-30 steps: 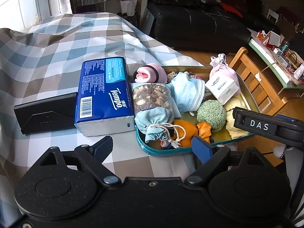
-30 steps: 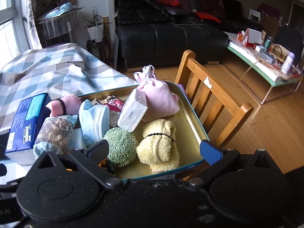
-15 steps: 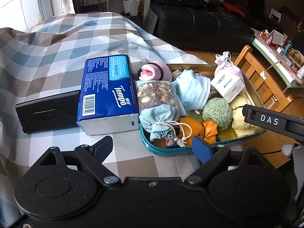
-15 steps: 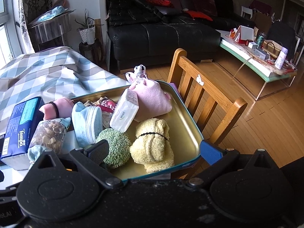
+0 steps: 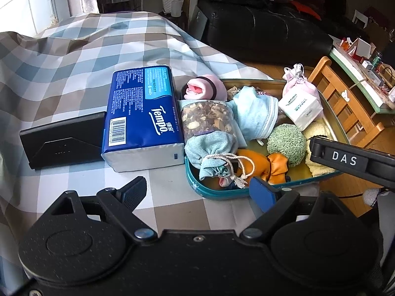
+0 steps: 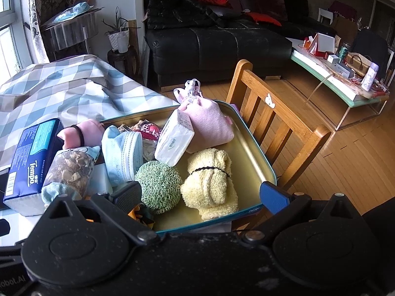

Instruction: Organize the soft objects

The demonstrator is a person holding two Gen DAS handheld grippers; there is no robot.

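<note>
A teal tin tray (image 5: 217, 193) (image 6: 249, 133) on the checked tablecloth holds several soft things: a green scrubber (image 5: 286, 143) (image 6: 159, 186), a yellow rolled towel (image 6: 209, 185), a pink pouch (image 6: 209, 123), a white tissue pack (image 5: 300, 107) (image 6: 174, 145), a blue face mask (image 5: 256, 116) (image 6: 122, 155), a potpourri sachet (image 5: 209, 133) (image 6: 69, 170), a pink rolled cloth (image 5: 205, 90) and an orange toy (image 5: 261, 164). My left gripper (image 5: 197, 192) is open and empty, short of the tray's near rim. My right gripper (image 6: 200, 197) is open and empty above the tray's near edge.
A blue Tempo tissue pack (image 5: 142, 117) lies left of the tray, touching the sachet. A black box (image 5: 61, 141) sits further left. A wooden chair (image 6: 276, 125) stands just beyond the tray's right side. A black sofa (image 6: 217, 39) and glass coffee table (image 6: 340, 83) are behind.
Both grippers have drawn back and risen slightly from the tray; the view has shifted a little. Nothing in the tray has moved, and both grippers stay open.
</note>
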